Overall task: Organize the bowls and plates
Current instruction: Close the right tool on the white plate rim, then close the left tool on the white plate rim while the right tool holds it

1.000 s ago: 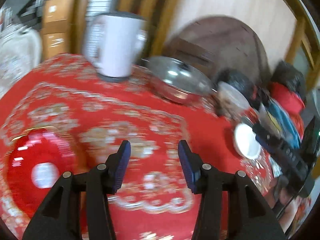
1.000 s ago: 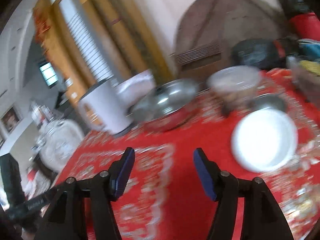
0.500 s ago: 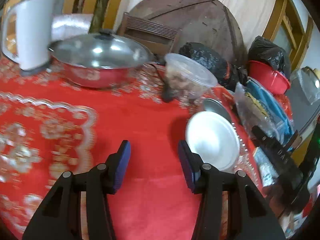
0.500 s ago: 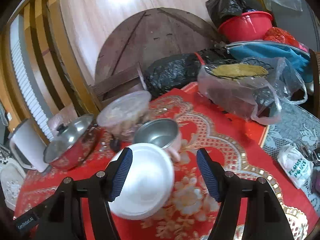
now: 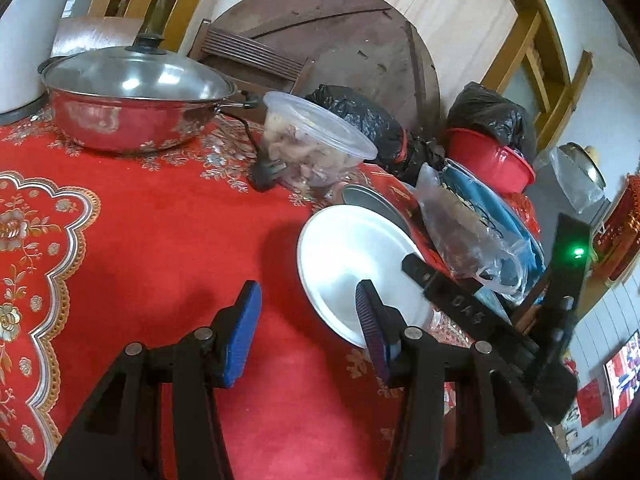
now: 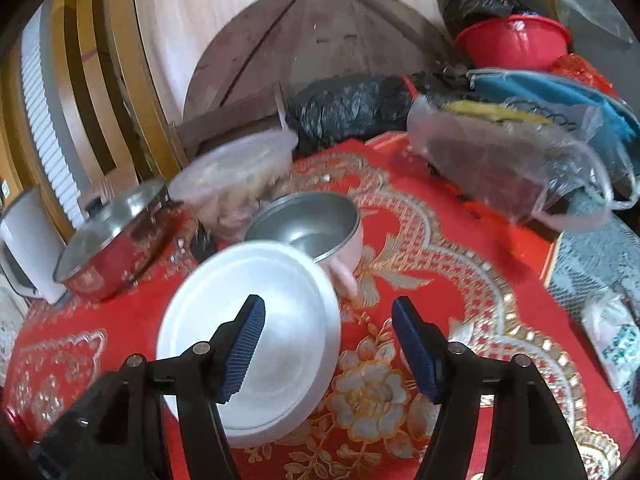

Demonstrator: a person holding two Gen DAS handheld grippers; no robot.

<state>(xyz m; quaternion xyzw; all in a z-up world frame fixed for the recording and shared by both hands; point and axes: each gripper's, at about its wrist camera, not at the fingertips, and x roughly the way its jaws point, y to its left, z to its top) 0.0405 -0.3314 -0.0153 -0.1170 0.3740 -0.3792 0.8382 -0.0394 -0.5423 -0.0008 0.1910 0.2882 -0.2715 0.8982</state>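
Plate (image 6: 256,344), plain white, round, overlaps metal bowl (image 6: 308,226).

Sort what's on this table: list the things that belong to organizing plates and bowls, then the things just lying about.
Belongs to the job:
white plate
metal bowl

Just lying about:
lidded pot
plastic container
kettle
black bags
clear bag
red basin, off at the edge, so less sure

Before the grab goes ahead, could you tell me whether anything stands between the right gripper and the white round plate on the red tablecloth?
Nothing visible does. The right gripper is open with the white round plate just ahead; its left finger already overlaps the plate. The metal bowl with the pink outside sits behind the plate, at its far rim.
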